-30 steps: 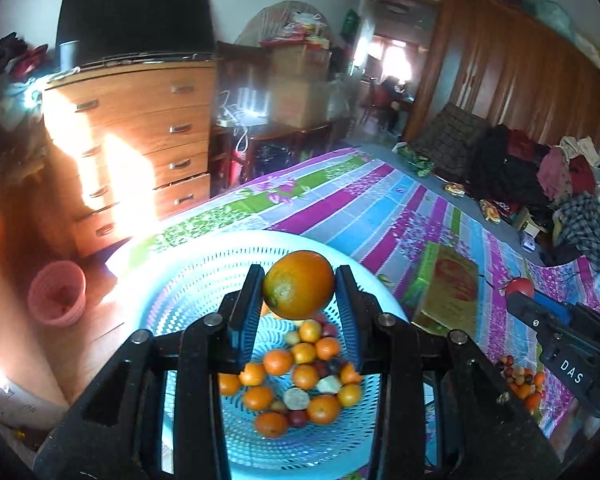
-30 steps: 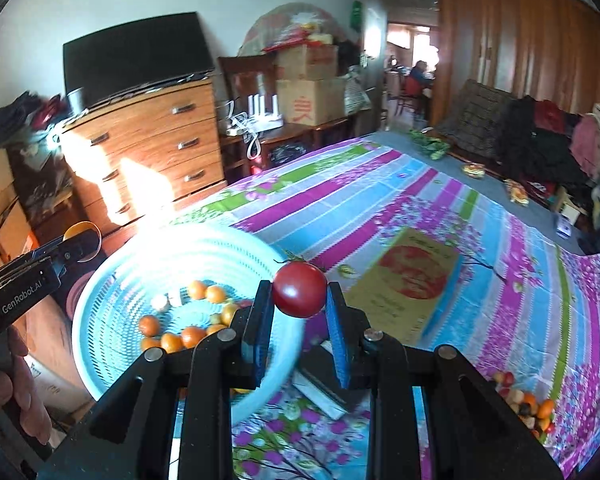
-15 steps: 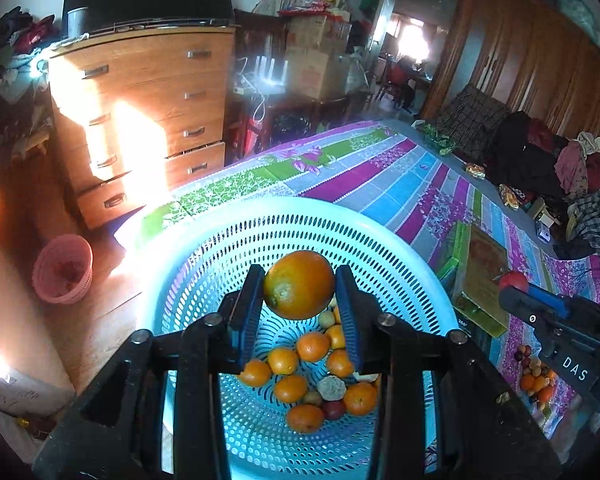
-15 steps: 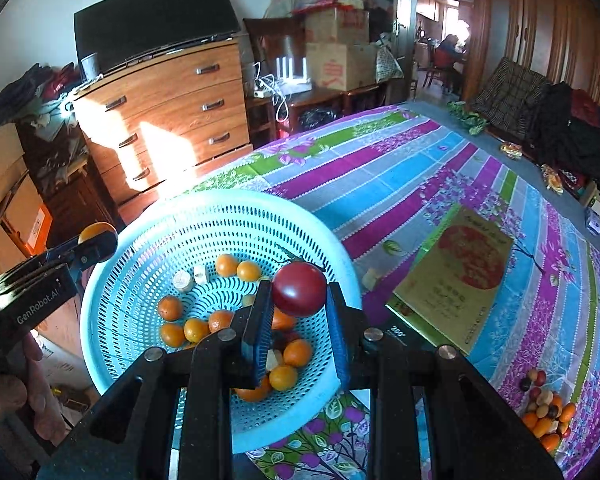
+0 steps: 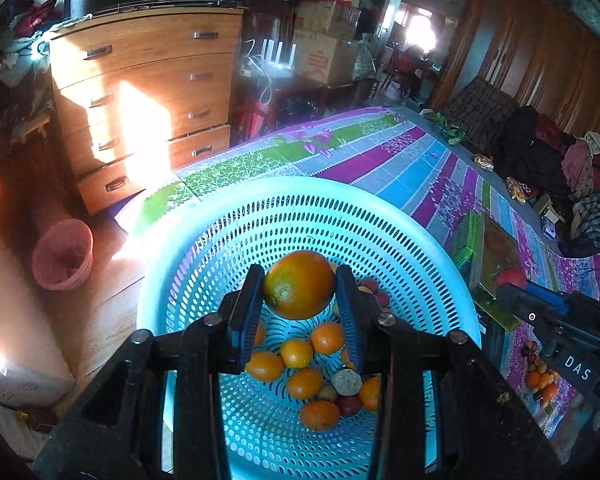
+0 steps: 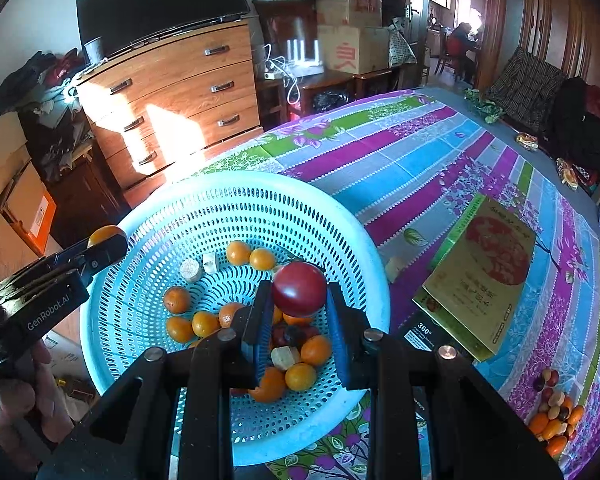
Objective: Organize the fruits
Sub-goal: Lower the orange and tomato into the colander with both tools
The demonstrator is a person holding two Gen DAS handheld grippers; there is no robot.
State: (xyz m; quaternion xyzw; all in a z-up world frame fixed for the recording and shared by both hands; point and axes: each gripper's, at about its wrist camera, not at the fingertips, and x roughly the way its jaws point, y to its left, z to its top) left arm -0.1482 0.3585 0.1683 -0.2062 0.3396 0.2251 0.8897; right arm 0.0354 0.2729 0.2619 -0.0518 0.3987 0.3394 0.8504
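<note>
While both grippers hang over the big blue basket (image 5: 400,236), each one holds a fruit. The left gripper (image 5: 300,300) squeezes a round orange (image 5: 299,285) between its two blue pads. The orange is bright and shiny, with a greenish patch and a small dimple on its lower left side. It is nearly a ball, so it has no clear long side, and its dimple faces down and to the left.

The right gripper (image 6: 298,312) is closed tight on a red fruit (image 6: 299,289) that looks like a tomato. It is smooth, dark red and shiny, a bit wider than it is tall, and it sits flat across between the pads.

Down in the basket lie many small oranges (image 6: 177,299), a few dark red fruits and some pale pieces, all in a loose heap near the middle. The basket is full of little holes and sits at the edge of a striped cloth (image 6: 420,152) in purple, blue and green. A flat green and gold box (image 6: 488,276) lies on the cloth beside the basket. A small pile of fruit (image 6: 552,420) sits farther off on the cloth.
</note>
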